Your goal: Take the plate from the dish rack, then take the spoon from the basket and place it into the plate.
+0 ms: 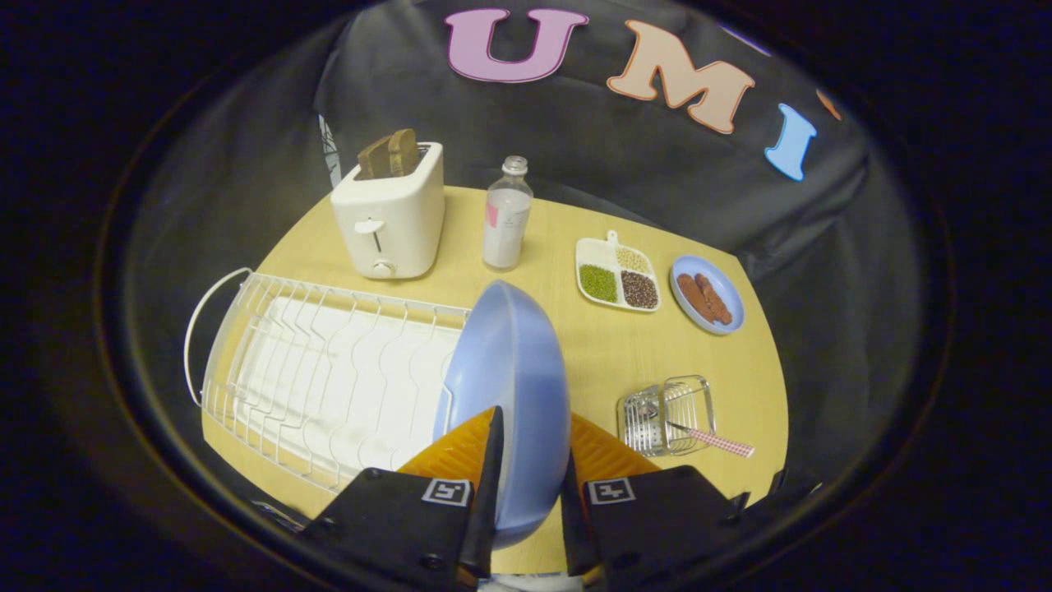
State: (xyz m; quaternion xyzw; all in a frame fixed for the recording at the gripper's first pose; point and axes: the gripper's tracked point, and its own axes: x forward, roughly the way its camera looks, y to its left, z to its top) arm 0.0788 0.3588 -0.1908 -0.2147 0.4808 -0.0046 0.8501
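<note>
The hand-held gripper clamps the blue plate on edge, lifted beside the dish rack. Next, I judge: set it flat on the worktop, near the basket holding the spoon.

Gripper clamped on the blue plate, one finger on each face; plate stands on edge, raised beside the right end of the white dish rack. Wire basket sits right of the fingers, the spoon (checked handle) poking out of it. Beyond: toaster with bread, bottle, divided tray, small dish of sausages.
</note>
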